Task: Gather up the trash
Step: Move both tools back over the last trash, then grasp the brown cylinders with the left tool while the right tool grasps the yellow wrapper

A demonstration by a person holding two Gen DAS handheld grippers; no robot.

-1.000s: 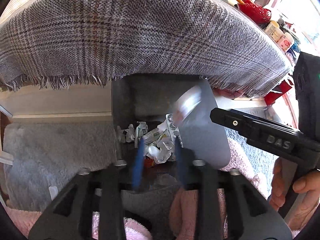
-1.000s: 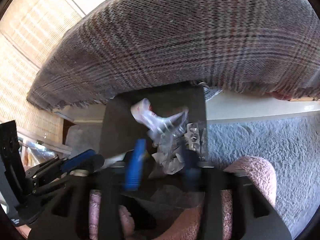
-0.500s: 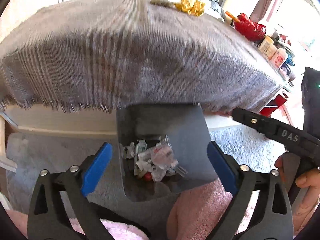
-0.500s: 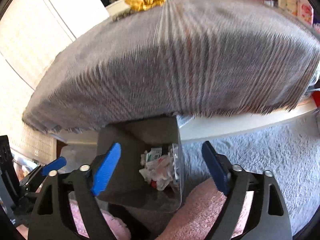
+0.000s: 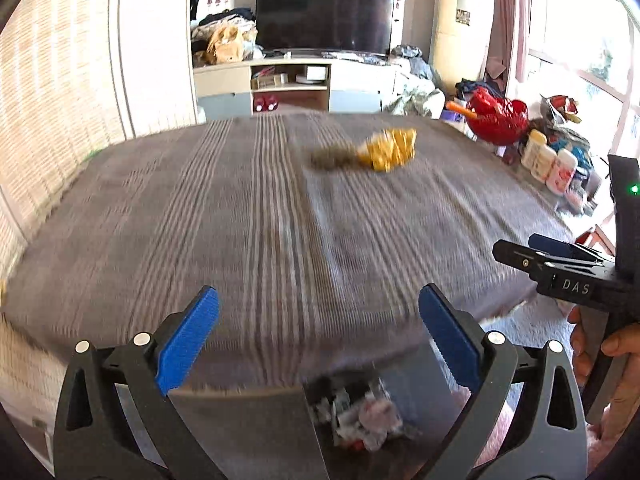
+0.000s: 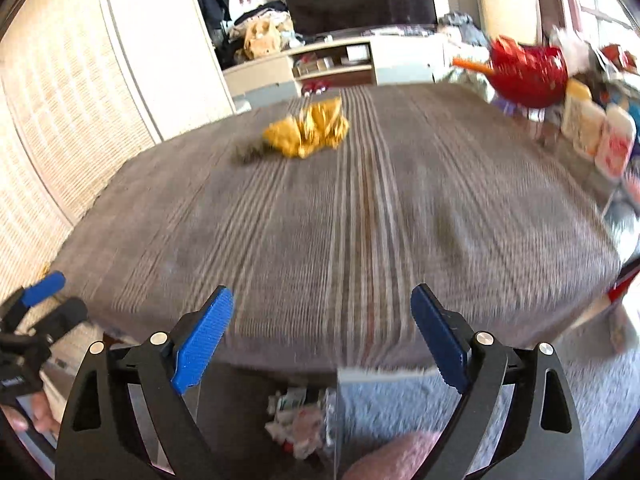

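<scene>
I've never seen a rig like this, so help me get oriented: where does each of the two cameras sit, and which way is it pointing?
Left wrist: sits on the left gripper, looking forward between its open jaws across the grey blanket at the yellow wrapper; the right gripper and the person's hand show at right.
Right wrist: sits on the right gripper, jaws open, facing the same way; the left gripper shows at left.
Shared: blanket, wrapper, TV, red bag, grey bin of trash below.

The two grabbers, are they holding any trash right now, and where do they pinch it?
Nothing is held. The left gripper and the right gripper are both open and empty. The yellow wrapper lies untouched on the table.
</scene>
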